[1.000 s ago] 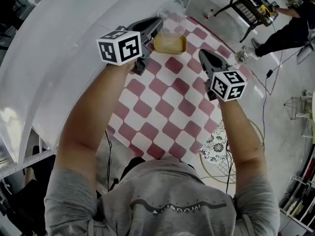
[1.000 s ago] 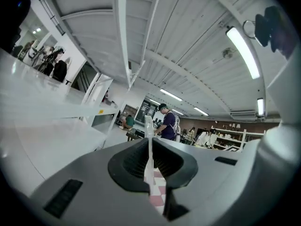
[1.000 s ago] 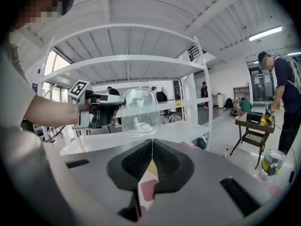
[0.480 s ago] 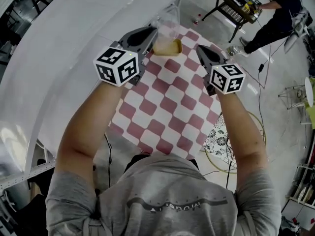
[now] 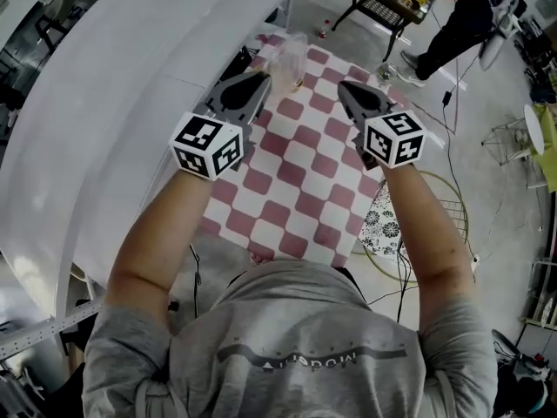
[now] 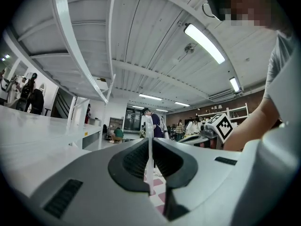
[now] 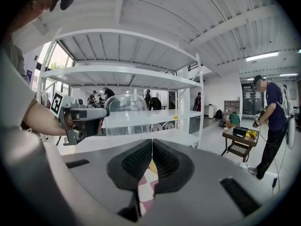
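A checkered cloth (image 5: 305,172) lies beside a white shelf (image 5: 104,103).

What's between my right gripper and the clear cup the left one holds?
In the head view, only bare red-and-white checked cloth lies between the right gripper and the clear plastic cup pinched by the left gripper.

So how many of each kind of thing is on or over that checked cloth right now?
Grippers: 2, the left gripper and the right gripper
Clear cup: 1
Yellow dish: 1
Checked cloth: 1
Total: 5
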### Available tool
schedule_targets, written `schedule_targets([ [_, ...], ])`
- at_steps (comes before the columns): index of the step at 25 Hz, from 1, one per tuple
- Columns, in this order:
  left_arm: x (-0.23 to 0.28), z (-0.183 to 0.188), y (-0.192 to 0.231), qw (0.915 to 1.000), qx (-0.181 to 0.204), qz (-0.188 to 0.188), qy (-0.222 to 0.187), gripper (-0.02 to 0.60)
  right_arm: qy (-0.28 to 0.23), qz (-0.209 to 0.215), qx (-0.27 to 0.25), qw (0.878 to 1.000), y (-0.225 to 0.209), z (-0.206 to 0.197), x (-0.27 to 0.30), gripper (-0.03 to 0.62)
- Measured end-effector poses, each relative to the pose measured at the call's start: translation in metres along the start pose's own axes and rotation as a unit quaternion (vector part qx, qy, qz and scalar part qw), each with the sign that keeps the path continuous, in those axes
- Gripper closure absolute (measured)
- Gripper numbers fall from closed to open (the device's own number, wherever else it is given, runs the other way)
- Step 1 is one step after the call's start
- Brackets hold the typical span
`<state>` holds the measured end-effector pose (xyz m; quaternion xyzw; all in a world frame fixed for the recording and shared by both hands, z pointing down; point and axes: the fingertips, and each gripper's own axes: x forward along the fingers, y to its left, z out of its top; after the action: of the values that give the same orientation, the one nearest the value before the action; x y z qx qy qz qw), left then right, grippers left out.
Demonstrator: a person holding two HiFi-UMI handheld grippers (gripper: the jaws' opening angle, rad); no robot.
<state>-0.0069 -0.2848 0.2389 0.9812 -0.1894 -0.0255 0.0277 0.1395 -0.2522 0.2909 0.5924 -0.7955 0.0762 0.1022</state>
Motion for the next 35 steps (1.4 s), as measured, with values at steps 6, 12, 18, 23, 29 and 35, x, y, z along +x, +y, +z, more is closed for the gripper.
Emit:
schedule_targets([
  [6,-0.003,-0.025,-0.042,0.9993,0.006,0.029,0.021,0.548,-0.007,0.035,-0.028,0.999,0.002,-0.001,-0.03,0.568],
  [12,0.002,-0.04,-0.098,0.9958,0.023,0.076,0.045,0.549,-0.004,0.093,-0.074,0.993,0.0,-0.024,-0.065,0.568],
  [18,-0.005,-0.055,-0.144,0.9903,0.029,0.121,0.062,0.548,0.001,0.142,-0.081,0.987,0.003,-0.059,-0.096,0.568],
  [23,-0.019,-0.077,-0.175,0.9841,0.05,0.145,0.089,0.548,0.004,0.175,-0.071,0.982,0.015,-0.079,-0.113,0.568],
  [29,-0.033,-0.104,-0.19,0.9825,0.053,0.147,0.102,0.548,0.02,0.196,-0.05,0.979,0.037,-0.111,-0.119,0.568],
  [35,-0.055,-0.133,-0.189,0.9874,0.041,0.105,0.11,0.549,0.036,0.176,-0.021,0.983,0.062,-0.14,-0.115,0.568],
])
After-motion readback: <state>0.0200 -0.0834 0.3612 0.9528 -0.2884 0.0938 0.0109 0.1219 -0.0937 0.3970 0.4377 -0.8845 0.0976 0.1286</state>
